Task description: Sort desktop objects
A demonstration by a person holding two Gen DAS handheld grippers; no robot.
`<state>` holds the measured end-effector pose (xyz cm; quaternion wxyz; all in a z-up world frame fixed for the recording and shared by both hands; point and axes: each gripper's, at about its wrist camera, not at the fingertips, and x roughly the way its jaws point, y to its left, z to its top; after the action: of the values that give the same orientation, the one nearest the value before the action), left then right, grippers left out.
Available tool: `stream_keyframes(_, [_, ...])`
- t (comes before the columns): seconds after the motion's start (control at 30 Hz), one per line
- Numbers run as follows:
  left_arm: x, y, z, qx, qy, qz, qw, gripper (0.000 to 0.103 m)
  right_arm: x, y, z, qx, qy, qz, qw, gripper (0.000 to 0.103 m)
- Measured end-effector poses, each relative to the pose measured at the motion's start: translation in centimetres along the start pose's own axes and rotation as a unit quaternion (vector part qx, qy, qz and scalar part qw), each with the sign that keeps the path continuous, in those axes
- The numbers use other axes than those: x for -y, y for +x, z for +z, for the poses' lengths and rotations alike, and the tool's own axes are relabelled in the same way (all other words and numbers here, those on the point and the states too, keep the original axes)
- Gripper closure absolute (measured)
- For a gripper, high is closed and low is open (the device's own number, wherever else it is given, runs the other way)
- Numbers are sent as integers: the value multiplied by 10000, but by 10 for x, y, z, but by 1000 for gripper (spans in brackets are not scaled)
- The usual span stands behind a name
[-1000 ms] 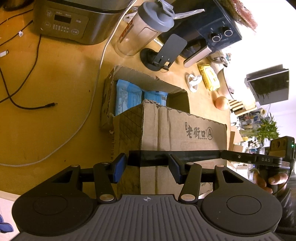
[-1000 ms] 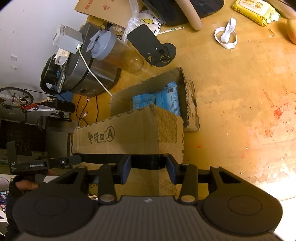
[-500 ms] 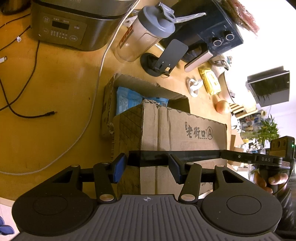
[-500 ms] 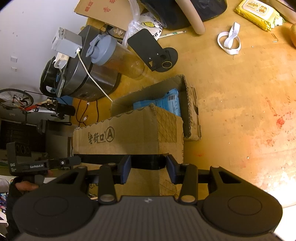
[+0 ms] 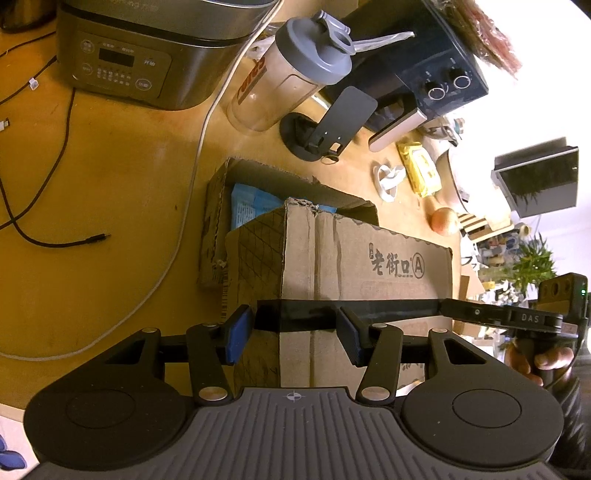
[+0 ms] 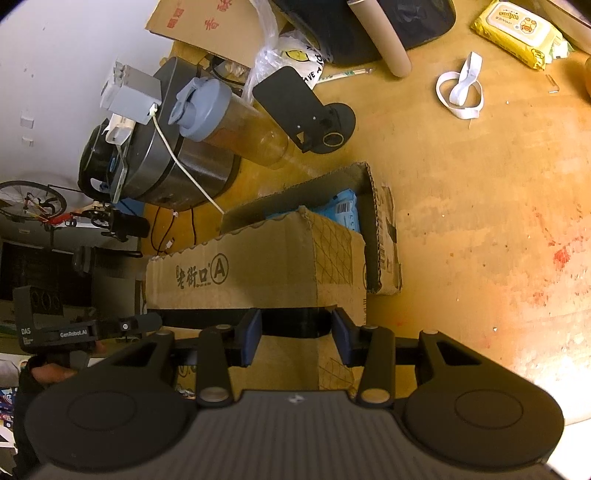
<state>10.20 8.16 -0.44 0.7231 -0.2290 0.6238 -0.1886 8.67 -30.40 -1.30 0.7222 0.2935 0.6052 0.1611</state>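
A tall cardboard box [image 5: 369, 258] printed with an "A" hangs over the wooden table, with a black band across its near part. My left gripper [image 5: 294, 334] straddles one corner of it, blue pads set apart on either side. My right gripper [image 6: 295, 339] straddles the opposite corner of the same box [image 6: 258, 266]. In the left wrist view the right gripper's finger [image 5: 480, 314] reaches the box's far end. Behind it a low open carton [image 5: 214, 221] holds blue packets [image 5: 251, 206], partly hidden by the tall box.
A rice cooker [image 5: 147, 55], a grey-lidded shaker bottle [image 5: 295, 74] and a black stand [image 5: 332, 125] line the back. A white cable [image 5: 184, 221] and a black cable [image 5: 37, 236] lie left. A white strap [image 6: 461, 88] and yellow wipes [image 6: 517, 29] lie right.
The tall box has kept its place between both grippers while the table slid beneath. It now covers more of the low carton and its blue packets.
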Motion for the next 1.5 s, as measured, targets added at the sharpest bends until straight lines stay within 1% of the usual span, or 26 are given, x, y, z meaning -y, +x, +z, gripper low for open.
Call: stream_keyframes(1.5, [-3, 11, 41, 55, 12, 18, 10000, 54, 0, 14, 45, 63, -10, -25, 10000, 66])
